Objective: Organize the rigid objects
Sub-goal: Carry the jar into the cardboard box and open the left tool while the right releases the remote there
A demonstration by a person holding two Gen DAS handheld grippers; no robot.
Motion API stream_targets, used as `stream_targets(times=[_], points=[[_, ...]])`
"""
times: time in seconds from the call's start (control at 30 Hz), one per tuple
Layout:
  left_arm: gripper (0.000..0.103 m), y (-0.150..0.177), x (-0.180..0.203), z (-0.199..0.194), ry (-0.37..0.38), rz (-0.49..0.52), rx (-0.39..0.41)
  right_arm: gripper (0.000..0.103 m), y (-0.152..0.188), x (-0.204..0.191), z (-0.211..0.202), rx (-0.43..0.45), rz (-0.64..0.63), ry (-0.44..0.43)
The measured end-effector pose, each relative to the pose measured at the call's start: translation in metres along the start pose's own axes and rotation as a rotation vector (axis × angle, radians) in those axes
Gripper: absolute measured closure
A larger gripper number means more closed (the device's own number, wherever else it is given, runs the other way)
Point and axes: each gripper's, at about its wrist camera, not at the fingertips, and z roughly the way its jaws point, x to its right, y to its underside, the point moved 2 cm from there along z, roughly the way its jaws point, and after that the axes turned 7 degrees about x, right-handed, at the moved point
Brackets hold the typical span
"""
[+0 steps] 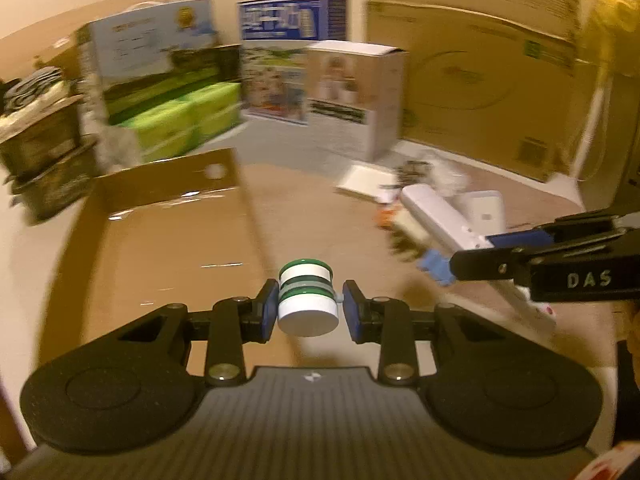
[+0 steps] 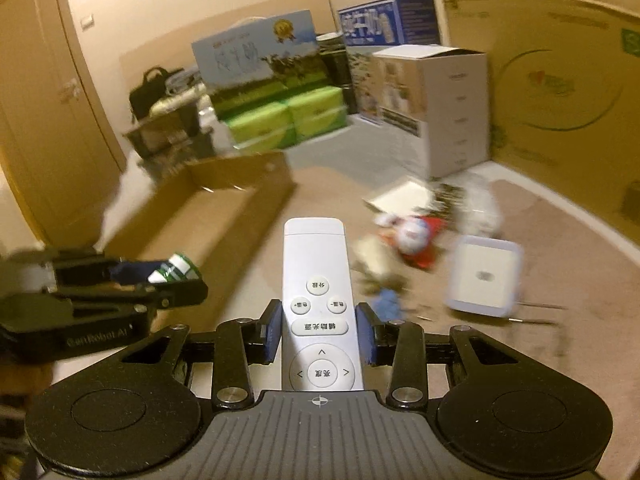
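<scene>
The left gripper (image 1: pixel 308 306) has its blue pads on either side of a small white jar with green bands (image 1: pixel 307 300); the left pad touches the jar, and a thin gap shows at the right pad, so whether the grip is firm cannot be told. The jar lies on its side between the fingertips, its white end facing the camera. Ahead and to the left of this gripper sits an open cardboard box (image 1: pixel 168 216) on the tan carpet (image 1: pixel 320 208).

The right gripper (image 2: pixel 319 330) is clamped on a white remote control (image 2: pixel 318 304), which points straight forward beyond the fingertips, buttons up. Forward and right of it lie a white square device (image 2: pixel 482 276) and a blurred heap of small items (image 2: pixel 412 236).
</scene>
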Motion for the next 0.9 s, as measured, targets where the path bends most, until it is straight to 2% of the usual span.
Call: stream_targets(times=[0.2, 0.4, 0.57, 0.9], points=[[0.072, -0.002, -0.062, -0.01, -0.082, 0.001, -0.022, 0.064, -0.02, -0.063, 0.031, 0.014, 0.01, -0.005], [0.072, 0.002, -0.112, -0.007, -0.114, -0.01, -0.054, 0.064, -0.023, -0.107, 0.066, 0.016, 0.044, 0.006], [0.072, 0.008, -0.134, 0.002, -0.114, -0.009, -0.082, 0.064, -0.026, -0.122, 0.091, 0.017, 0.113, 0.05], [0.072, 0.016, -0.146, 0.021, -0.094, -0.02, -0.095, 0.064, -0.022, -0.126, 0.118, 0.014, 0.185, 0.108]])
